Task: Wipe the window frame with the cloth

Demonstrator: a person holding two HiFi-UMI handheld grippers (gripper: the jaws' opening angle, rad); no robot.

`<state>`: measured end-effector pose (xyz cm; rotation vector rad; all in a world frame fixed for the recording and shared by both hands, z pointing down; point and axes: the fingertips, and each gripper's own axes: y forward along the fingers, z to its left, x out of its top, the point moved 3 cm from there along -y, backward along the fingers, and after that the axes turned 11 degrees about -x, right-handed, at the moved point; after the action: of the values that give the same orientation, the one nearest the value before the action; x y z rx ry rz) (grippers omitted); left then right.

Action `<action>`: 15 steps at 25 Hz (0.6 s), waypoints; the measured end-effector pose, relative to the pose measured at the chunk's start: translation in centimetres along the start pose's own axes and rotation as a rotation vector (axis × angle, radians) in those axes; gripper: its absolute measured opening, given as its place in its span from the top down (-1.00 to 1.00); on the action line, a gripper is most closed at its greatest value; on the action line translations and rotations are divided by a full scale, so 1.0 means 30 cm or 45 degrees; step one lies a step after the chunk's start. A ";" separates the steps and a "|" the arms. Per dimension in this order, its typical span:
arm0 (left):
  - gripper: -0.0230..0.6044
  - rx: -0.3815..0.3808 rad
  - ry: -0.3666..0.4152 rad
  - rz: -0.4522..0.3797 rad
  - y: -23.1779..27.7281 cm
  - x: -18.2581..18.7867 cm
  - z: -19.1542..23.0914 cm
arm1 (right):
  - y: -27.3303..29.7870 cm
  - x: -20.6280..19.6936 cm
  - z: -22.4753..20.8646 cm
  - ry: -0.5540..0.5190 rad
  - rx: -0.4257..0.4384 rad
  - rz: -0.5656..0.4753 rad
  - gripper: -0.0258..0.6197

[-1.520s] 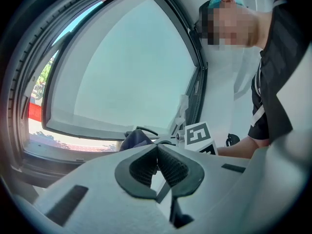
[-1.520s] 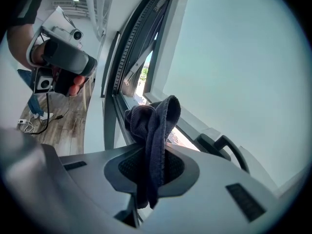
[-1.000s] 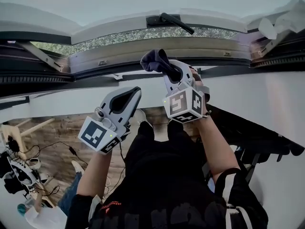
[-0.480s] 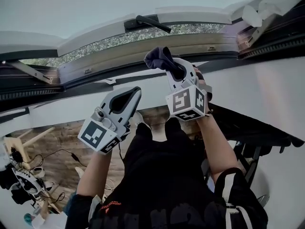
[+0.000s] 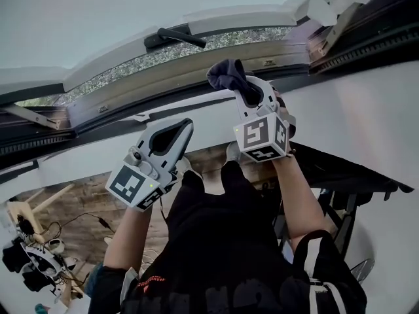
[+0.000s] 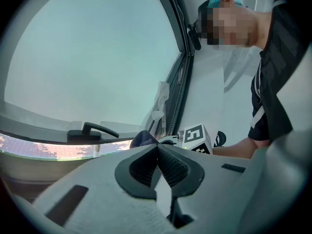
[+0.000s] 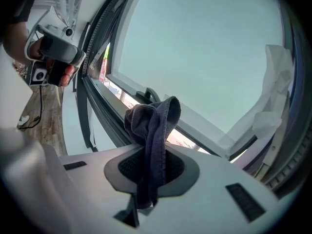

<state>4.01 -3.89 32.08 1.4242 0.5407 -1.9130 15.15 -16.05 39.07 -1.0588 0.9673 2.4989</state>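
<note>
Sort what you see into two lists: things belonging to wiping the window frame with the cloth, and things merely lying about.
Belong to the job:
- dark cloth, clamped in the shut right gripper
- window frame
- left gripper, shut and empty

Lying about:
- cables and gear on the wooden floor
- white plastic sheet at the window's corner

Right claw (image 5: 245, 91) with cloth (image 5: 224, 74) shifts right along window frame (image 5: 150, 77), rises slightly. Window handle (image 5: 171, 36), earlier up-right of cloth, then directly above it, now sits well up-left of right claw. White wrapping (image 5: 322, 6) at frame corner draws nearer on right claw's right side. Gap between right claw and left claw (image 5: 183, 127) widens a little. Cloth bunch now overlaps frame's lower edge; contact not discernible.
</note>
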 end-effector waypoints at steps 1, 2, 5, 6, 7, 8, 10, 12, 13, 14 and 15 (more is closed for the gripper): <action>0.86 -0.008 0.001 0.002 0.016 -0.001 -0.003 | -0.002 -0.013 -0.015 0.005 -0.009 0.005 0.79; 0.86 -0.016 0.001 0.004 0.032 -0.002 -0.007 | -0.005 -0.026 -0.031 0.009 -0.018 0.011 0.79; 0.86 -0.036 -0.002 0.012 0.076 -0.006 -0.016 | -0.012 -0.067 -0.078 0.024 -0.044 0.028 0.79; 0.86 -0.042 -0.004 0.016 0.090 -0.007 -0.018 | -0.014 -0.080 -0.094 0.029 -0.054 0.034 0.79; 0.86 -0.048 -0.005 0.018 0.104 -0.008 -0.020 | -0.015 -0.092 -0.110 0.033 -0.064 0.039 0.79; 0.86 -0.056 -0.005 0.020 0.118 -0.008 -0.023 | -0.017 -0.104 -0.127 0.038 -0.074 0.044 0.79; 0.86 -0.070 -0.007 0.024 0.147 -0.010 -0.029 | -0.021 -0.127 -0.161 0.048 -0.095 0.055 0.79; 0.86 -0.082 -0.009 0.031 0.174 -0.013 -0.035 | -0.025 -0.152 -0.194 0.058 -0.116 0.066 0.79; 0.86 -0.089 -0.009 0.034 0.188 -0.015 -0.038 | -0.028 -0.164 -0.211 0.062 -0.126 0.072 0.79; 0.86 -0.096 -0.007 0.037 0.202 -0.017 -0.042 | -0.030 -0.177 -0.227 0.066 -0.136 0.077 0.79; 0.86 -0.104 -0.006 0.040 0.216 -0.019 -0.046 | -0.033 -0.190 -0.244 0.070 -0.146 0.083 0.79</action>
<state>9.75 -7.21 32.62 1.3682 0.5847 -1.8482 23.55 -20.08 38.90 -1.1537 0.8967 2.6185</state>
